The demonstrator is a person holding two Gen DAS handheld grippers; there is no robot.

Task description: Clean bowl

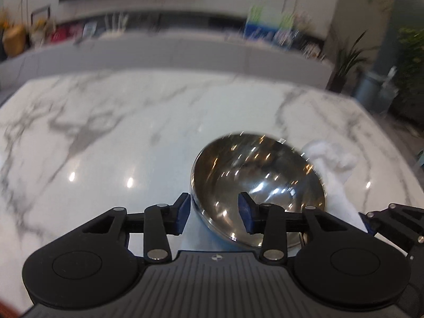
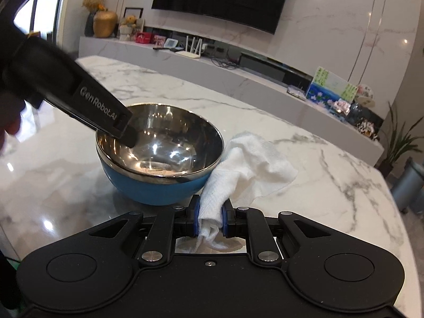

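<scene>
Straddling the blurred bowl (image 1: 258,193) rim, left fingers (image 1: 182,213) apart; right fingers (image 2: 193,220) clamping cloth (image 2: 249,164), its tail hidden

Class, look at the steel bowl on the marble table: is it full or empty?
Empty. The bowl stands upright, and its shiny inside shows only reflections down to the bottom; no food or water is visible in either view.

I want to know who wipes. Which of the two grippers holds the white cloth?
The right gripper: its blue pads pinch the white cloth beside the bowl. The left gripper has none; its jaws straddle the bowl's rim.
</scene>
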